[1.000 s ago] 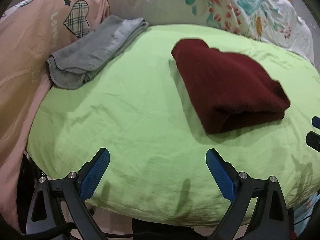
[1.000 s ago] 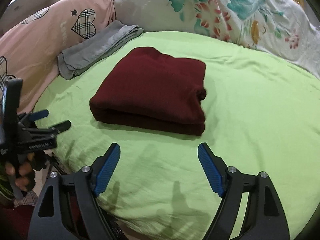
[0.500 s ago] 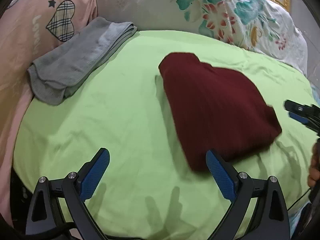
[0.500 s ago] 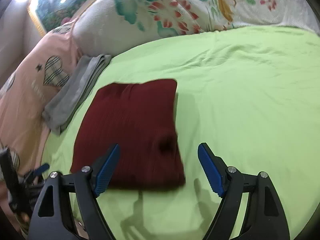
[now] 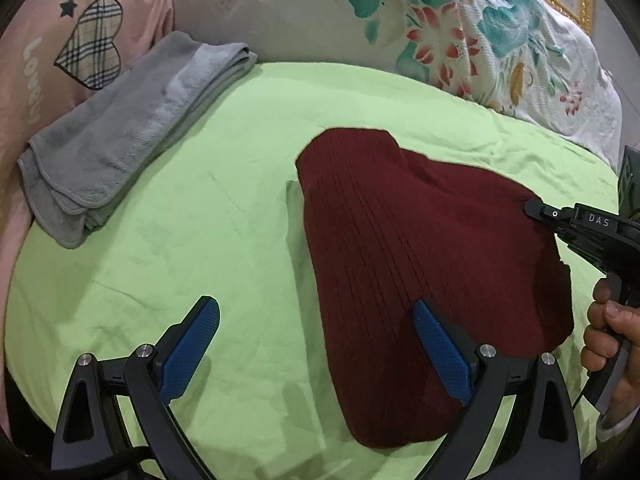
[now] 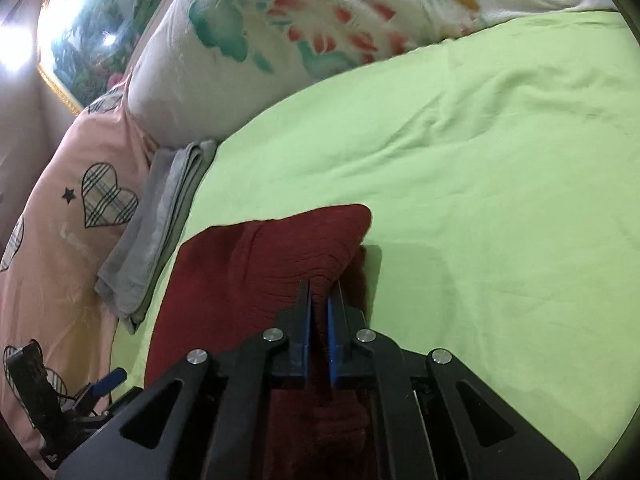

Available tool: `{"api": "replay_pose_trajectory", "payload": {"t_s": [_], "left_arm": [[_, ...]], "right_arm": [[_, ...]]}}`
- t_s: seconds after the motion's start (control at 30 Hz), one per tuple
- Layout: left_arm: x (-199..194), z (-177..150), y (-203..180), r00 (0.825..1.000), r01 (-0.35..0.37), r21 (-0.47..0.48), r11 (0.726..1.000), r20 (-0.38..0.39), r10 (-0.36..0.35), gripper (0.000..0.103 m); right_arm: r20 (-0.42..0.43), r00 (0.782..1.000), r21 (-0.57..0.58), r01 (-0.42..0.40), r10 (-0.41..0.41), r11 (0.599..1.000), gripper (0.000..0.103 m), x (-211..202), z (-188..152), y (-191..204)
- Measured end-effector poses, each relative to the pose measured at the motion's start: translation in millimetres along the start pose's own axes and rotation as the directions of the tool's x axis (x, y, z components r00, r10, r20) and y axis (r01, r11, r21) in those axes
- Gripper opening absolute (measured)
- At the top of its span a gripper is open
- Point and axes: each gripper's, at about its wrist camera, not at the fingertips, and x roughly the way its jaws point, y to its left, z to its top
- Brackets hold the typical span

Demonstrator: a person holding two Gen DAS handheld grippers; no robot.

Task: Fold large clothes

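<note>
Right wrist: fingers point(image 6: 335, 300) pinch maroon garment point(image 6: 256, 264).

Your sweater point(image 5: 420, 264) lies folded on the sheet point(image 5: 224, 208), toward the right of your left-wrist view. The towel point(image 5: 120, 136) lies folded well to its left, at the sheet's edge, resting against the quilt point(image 5: 48, 52) on that side. Behind both, the pillow point(image 5: 400, 28) runs along the head of the bed, just right of the quilt. Your left gripper point(image 5: 316, 348) hangs over the sweater's near left edge, one finger above the sweater, the other above bare sheet. Your right gripper point(image 6: 319, 300) sits at the sweater's right edge, fabric between its fingers, with bare sheet to its right.
</note>
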Motion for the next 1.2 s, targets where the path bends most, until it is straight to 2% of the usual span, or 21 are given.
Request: {"api": "replay_pose_trajectory", "payload": {"t_s": [0.07, 0.1, 0.13, 0.17, 0.23, 0.37, 0.4, 0.43, 0.5, 0.7, 0.8, 1.0, 1.2], "left_arm": [[10.6, -1.0, -3.2, 1.000, 0.005, 0.016, 1.000, -0.022, -0.005, 0.099], [13.0, -1.3, -3.5, 1.000, 0.006, 0.015, 1.000, -0.022, -0.006, 0.100], [13.9, -1.5, -4.0, 1.000, 0.004, 0.017, 1.000, -0.020, -0.004, 0.101], [14.4, -1.9, -4.5, 1.000, -0.003, 0.024, 1.000, -0.017, 0.003, 0.102], [14.9, -2.0, -4.3, 1.000, -0.010, 0.030, 0.999, -0.018, 0.011, 0.103], [7.8, -3.7, -1.0, 1.000, -0.011, 0.011, 1.000, -0.022, 0.011, 0.102], [4.6, -6.0, 0.8, 1.000, -0.007, 0.000, 1.000, -0.024, 0.007, 0.102], [1.3, -9.8, 2.8, 1.000, 0.002, -0.014, 1.000, -0.031, -0.002, 0.102], [-4.8, -19.1, 5.8, 0.999, 0.014, -0.033, 0.999, -0.038, -0.015, 0.101], [-23.2, -58.5, 14.8, 0.999, 0.002, -0.024, 1.000, -0.041, -0.003, 0.101], [-27.5, -78.2, 18.5, 0.997, -0.018, -0.010, 1.000, -0.081, 0.018, 0.101], [-32.5, -116.7, 18.0, 0.990, -0.042, 0.054, 0.998, -0.133, 0.049, 0.101], [-44.8, -128.3, 16.5, 0.989, -0.061, 0.083, 0.995, -0.128, 0.071, 0.099]], "right_arm": [[-0.058, 0.998, 0.001, 0.040, -0.040, 0.999, 0.007, 15.9, -5.6, -4.7], [-0.107, 0.993, 0.016, 0.053, -0.051, 0.998, 0.009, 28.8, -9.9, -10.1], [-0.119, 0.992, 0.031, 0.050, -0.046, 0.998, 0.015, 32.3, -10.7, -13.2], [-0.110, 0.993, 0.048, 0.052, -0.047, 0.997, 0.016, 30.2, -11.7, -15.1], [-0.098, 0.993, 0.055, 0.075, -0.069, 0.996, 0.032, 21.5, -11.0, -14.3], [-0.046, 0.995, 0.021, 0.092, -0.091, 0.996, 0.036, -10.1, -13.3, -3.2], [-0.029, 0.996, -0.001, 0.087, -0.087, 0.996, 0.042, -22.3, -16.7, 1.5], [-0.019, 0.997, -0.017, 0.081, -0.081, 0.997, 0.052, -32.3, -20.8, 4.0], [-0.011, 0.998, -0.054, 0.066, -0.067, 0.996, 0.062, -49.0, -34.2, 13.2], [-0.058, 0.996, -0.166, 0.062, -0.072, 0.984, 0.072, -76.3, -81.7, 29.5], [-0.080, 0.992, -0.185, 0.076, -0.093, 0.980, 0.077, -85.5, -104.8, 30.1], [-0.166, 0.976, -0.264, 0.091, -0.139, 0.960, 0.077, -91.0, -148.0, 34.7], [-0.209, 0.964, -0.337, 0.085, -0.162, 0.938, 0.077, -94.8, -168.4, 49.2]]}}
